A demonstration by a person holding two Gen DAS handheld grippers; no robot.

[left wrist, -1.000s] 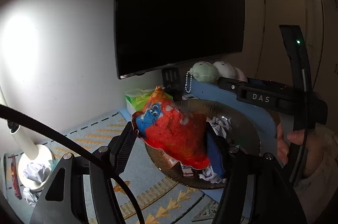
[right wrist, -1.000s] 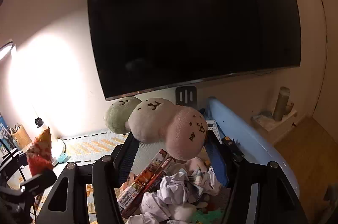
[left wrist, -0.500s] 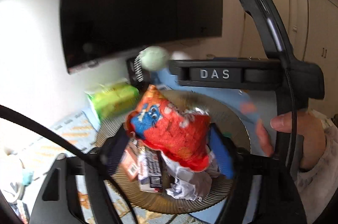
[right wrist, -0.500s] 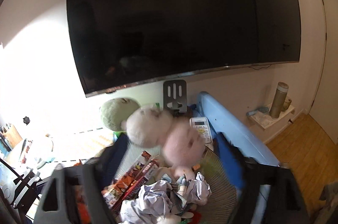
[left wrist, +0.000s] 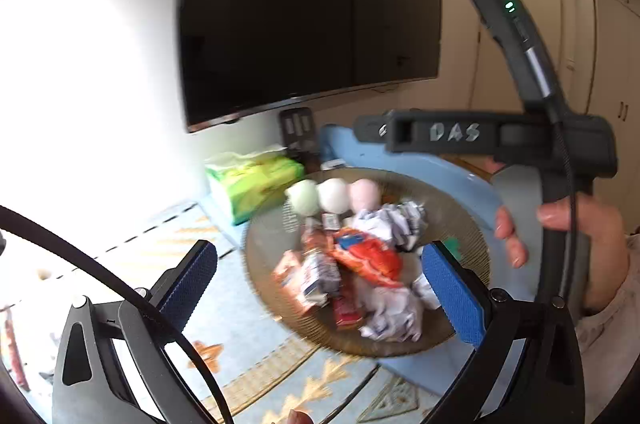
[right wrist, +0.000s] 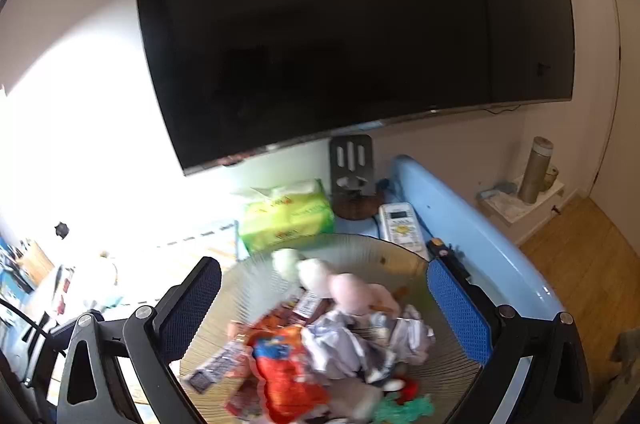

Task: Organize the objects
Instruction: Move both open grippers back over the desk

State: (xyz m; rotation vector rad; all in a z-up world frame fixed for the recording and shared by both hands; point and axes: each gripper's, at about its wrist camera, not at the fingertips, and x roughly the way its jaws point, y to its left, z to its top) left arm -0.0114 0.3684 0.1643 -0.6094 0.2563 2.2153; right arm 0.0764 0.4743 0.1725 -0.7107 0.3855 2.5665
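Both grippers gape wide, gripping nothing. Beyond the left gripper (left wrist: 320, 280), between its fingers, the red snack bag (left wrist: 366, 258) lies in the glass bowl (left wrist: 460, 208). Past the right gripper (right wrist: 324, 308), the three-ball plush (right wrist: 320, 274) rests at the bowl's far side.

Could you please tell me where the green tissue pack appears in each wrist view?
Left wrist: green tissue pack sits left of centre, behind the bowl's far-left rim.
Right wrist: it sits centre, just beyond the bowl's far rim.
Shared landmark: the television above.
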